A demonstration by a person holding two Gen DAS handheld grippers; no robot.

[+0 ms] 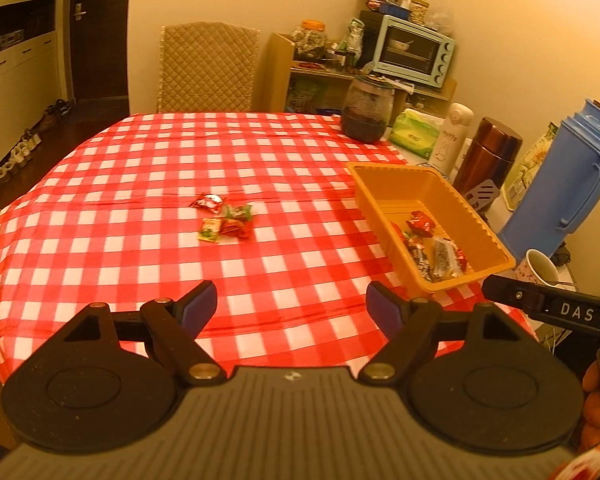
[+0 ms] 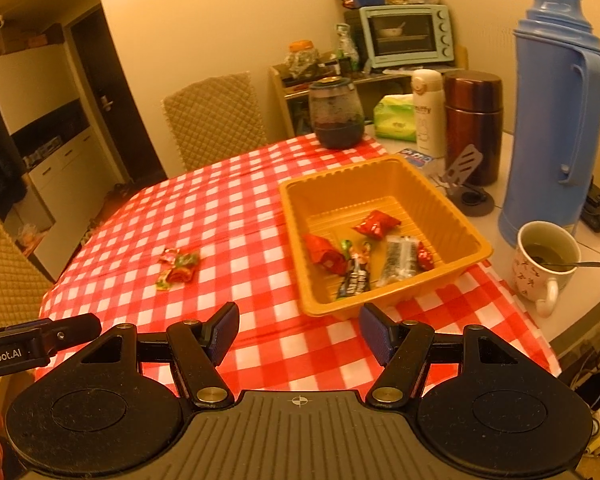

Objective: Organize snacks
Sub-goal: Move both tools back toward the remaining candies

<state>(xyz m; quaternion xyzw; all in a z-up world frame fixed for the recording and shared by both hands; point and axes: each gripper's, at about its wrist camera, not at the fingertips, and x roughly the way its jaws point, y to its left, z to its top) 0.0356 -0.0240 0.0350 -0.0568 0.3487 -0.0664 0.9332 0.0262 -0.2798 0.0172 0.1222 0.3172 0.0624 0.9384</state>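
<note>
4 wrapped snacks sit bunched mid-worktop on the red checked cloth, well apart from the orange tray at the right, which holds several more snacks. Left gripper hovers near the cloth's front edge, jaws wide and empty. Right gripper hangs just before the tray, jaws apart, nothing between them.

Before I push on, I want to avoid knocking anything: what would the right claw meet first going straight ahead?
Probably the near wall of the orange tray, just beyond the open right claw; depth is uncertain.
</note>
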